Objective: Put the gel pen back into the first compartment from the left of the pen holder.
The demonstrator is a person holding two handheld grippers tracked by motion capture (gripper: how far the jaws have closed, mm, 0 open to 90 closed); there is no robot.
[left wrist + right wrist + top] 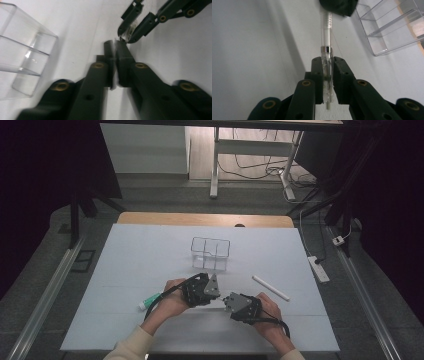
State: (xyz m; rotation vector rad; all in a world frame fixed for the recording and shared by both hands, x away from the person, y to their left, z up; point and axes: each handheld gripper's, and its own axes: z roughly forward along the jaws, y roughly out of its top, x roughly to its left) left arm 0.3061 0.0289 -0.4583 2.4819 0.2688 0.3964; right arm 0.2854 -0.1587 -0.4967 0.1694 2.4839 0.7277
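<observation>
- Both tongs meet at near centre of desk (130, 270), tip to tip, sharing one clear pen (326, 45).
- Right tongs (327, 75) clamped on pen barrel just below its metal ring; pen runs far-ward into left tongs' dark tips, likely to brace it.
- Left tongs (115, 62) clamped on pen's other end; seen from there, right tongs pinch same pen at top right.
- Two-ended grip suggests pulling or twisting pen apart, or fitting a part.
- Clear compartment organizer (210, 253) stands just beyond, probable drop spot.
- White stick (270, 287) lies to right, green-tipped tube (149, 301) near left hand (172, 302), both untouched.
</observation>
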